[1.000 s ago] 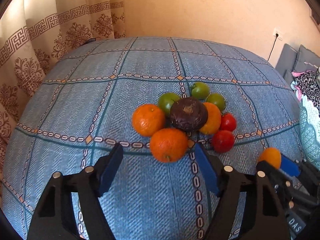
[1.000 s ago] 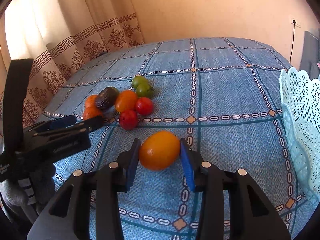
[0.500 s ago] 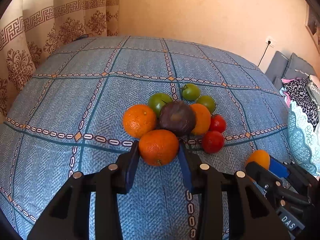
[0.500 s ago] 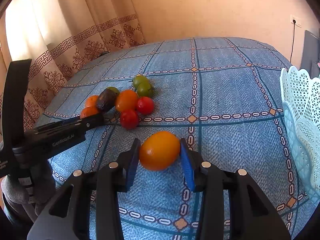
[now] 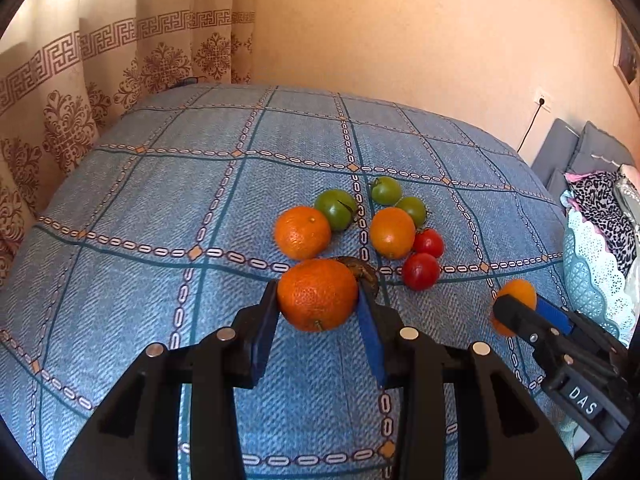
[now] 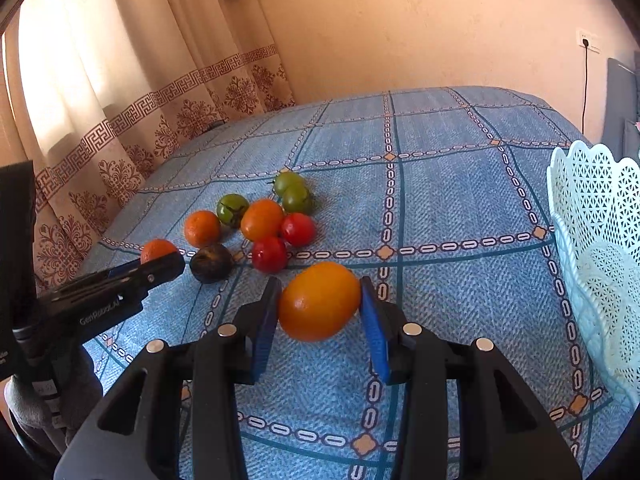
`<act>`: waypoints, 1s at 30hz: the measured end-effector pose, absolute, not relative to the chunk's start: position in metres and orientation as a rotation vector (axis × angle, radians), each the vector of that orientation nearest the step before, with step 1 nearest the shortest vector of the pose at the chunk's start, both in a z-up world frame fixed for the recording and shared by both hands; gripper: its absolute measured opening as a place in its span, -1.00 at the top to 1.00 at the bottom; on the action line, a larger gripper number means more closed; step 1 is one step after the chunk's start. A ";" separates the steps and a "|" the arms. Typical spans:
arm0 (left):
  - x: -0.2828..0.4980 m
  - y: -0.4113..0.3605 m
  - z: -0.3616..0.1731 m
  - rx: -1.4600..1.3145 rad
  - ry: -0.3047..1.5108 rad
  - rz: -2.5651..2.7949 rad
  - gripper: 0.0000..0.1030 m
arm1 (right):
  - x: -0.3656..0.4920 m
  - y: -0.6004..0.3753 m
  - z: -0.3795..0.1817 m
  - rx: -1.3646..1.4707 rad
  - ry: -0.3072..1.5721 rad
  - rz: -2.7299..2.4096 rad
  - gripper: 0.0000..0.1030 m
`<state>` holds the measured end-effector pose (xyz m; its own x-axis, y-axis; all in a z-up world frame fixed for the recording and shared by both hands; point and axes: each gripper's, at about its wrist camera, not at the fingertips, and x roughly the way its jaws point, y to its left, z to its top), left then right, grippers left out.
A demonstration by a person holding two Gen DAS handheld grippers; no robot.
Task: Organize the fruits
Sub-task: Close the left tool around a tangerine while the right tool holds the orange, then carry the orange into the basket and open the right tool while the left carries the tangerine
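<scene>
My left gripper (image 5: 318,312) is shut on a mandarin (image 5: 317,295), held just above the blue cloth; it also shows in the right wrist view (image 6: 156,251). My right gripper (image 6: 320,314) is shut on a smooth orange fruit (image 6: 319,301), also visible in the left wrist view (image 5: 514,296). On the bed lie another mandarin (image 5: 302,232), an orange tomato (image 5: 392,232), two red tomatoes (image 5: 421,271), three green tomatoes (image 5: 336,208) and a dark round fruit (image 6: 211,263), mostly hidden behind the held mandarin in the left view.
A pale blue lattice basket (image 6: 596,248) stands at the right edge of the bed, also in the left wrist view (image 5: 592,264). Patterned curtains (image 6: 120,128) hang along the left. Grey cushions and a leopard-print cloth (image 5: 600,196) lie beyond the basket.
My left gripper closed on the nearest mandarin and lifted it back from the pile; the dark fruit rolled off its perch toward me. My right gripper kept holding its fruit, almost still.
</scene>
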<state>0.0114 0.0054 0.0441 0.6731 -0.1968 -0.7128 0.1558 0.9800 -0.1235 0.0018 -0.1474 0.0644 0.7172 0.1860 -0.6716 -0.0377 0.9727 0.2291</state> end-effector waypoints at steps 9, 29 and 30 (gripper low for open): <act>-0.006 0.009 0.058 -0.039 0.770 -0.173 0.24 | -0.006 -0.154 0.075 0.232 0.710 0.118 0.20; -0.041 -0.043 0.103 0.042 0.655 -0.251 0.24 | -0.065 -0.209 0.130 0.262 0.493 -0.082 0.20; -0.041 -0.047 0.104 0.046 0.652 -0.258 0.24 | -0.067 -0.214 0.132 0.265 0.486 -0.100 0.20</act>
<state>-0.0411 -0.0474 0.1041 0.7642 -0.2230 -0.6052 0.2520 0.9670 -0.0382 -0.0673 -0.2141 0.1317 0.8801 -0.0319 -0.4737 0.1572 0.9611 0.2273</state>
